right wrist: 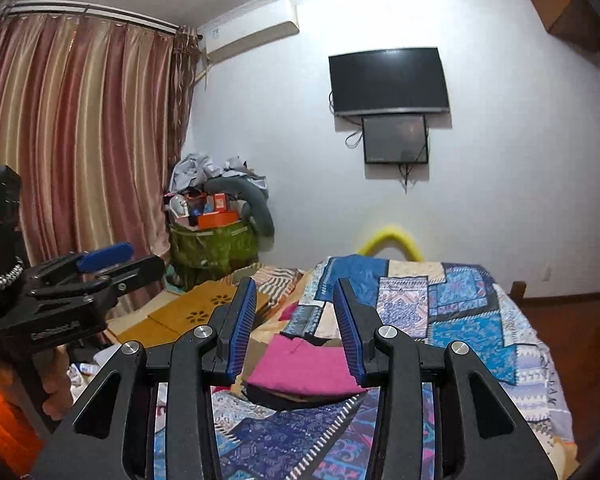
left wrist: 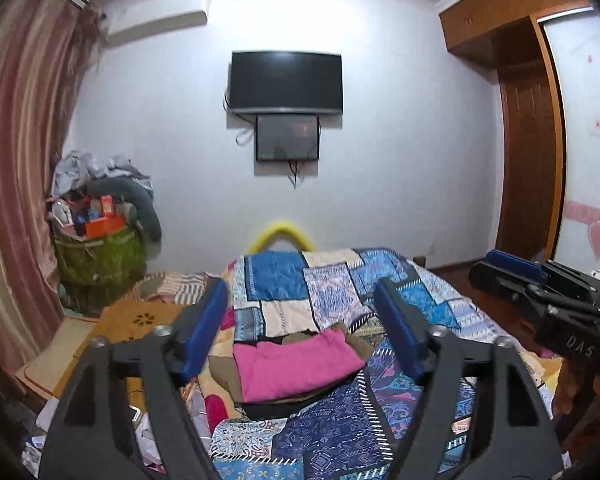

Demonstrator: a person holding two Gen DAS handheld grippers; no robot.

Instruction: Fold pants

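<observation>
A folded pink garment (left wrist: 296, 364) lies on top of a small stack of folded dark and tan clothes on the patchwork bed cover (left wrist: 340, 280). It also shows in the right wrist view (right wrist: 304, 368). My left gripper (left wrist: 300, 304) is open and empty, held above the stack. My right gripper (right wrist: 296, 312) is open and empty, also above the stack. The right gripper shows at the right of the left wrist view (left wrist: 516, 268), and the left gripper at the left of the right wrist view (right wrist: 112, 260).
A green basket (right wrist: 212, 248) piled with clutter stands by the striped curtain (right wrist: 80, 140). A yellow mat (right wrist: 204, 312) and loose clothes lie left of the bed. A TV (left wrist: 286, 82) hangs on the far wall. A wooden wardrobe (left wrist: 528, 160) stands at right.
</observation>
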